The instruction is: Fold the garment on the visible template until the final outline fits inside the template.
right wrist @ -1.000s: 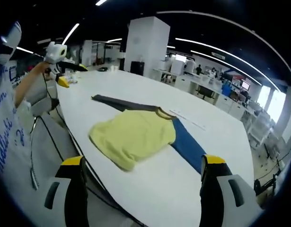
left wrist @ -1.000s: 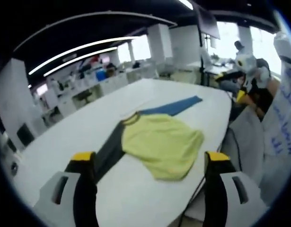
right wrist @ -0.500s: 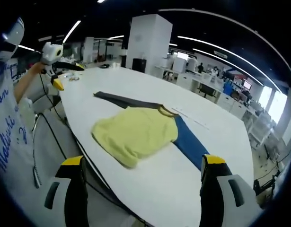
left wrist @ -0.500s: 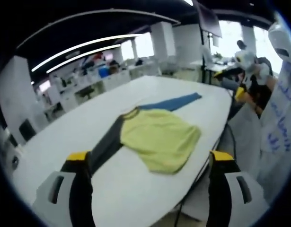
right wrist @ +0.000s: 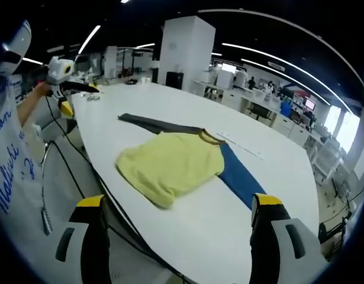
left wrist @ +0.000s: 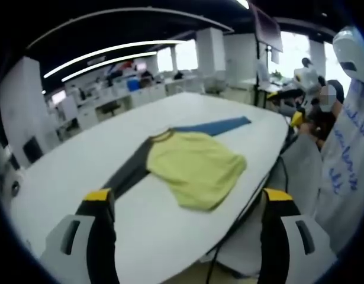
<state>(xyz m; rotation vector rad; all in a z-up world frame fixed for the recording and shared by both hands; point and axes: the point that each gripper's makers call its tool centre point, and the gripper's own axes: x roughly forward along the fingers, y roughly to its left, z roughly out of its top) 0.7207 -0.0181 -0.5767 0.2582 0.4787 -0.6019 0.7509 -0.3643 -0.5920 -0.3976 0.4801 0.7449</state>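
- Your left gripper [left wrist: 184,228] has drawn back and slightly up over the last second: in the left gripper view the shirt [left wrist: 190,167] sits a little higher and smaller in the frame, and more of the near table [left wrist: 69,160] edge shows at the bottom.
- Your right gripper [right wrist: 177,228] has barely moved; in the right gripper view the shirt [right wrist: 173,164] has shifted only a little toward the upper right, which is camera motion and not cloth motion.
- The shirt itself has kept the same outline and pose on the table. Judge this as a stand-off phase: no fold has been started, and no grasp is in progress.
- Both pairs of tongs stand wide apart and hold nothing. Their yellow-tipped jaws rise at the bottom corners of each view, well short of the cloth.
- The shirt lies flat near the centre of both views, close to the table edge nearest you.
- Its body is pale yellow with a darker collar band. One sleeve is dark grey and one is blue; both stretch straight out to opposite sides.
- The lower hem looks rumpled and partly turned under, at the bottom of the yellow panel in both views.
- No template outline can be made out on the white table [right wrist: 270,171]; you cannot yet check the fit against it.
- A second person with a gripper shows at the upper left of the right gripper view and at the right of the left gripper view, away from the shirt.
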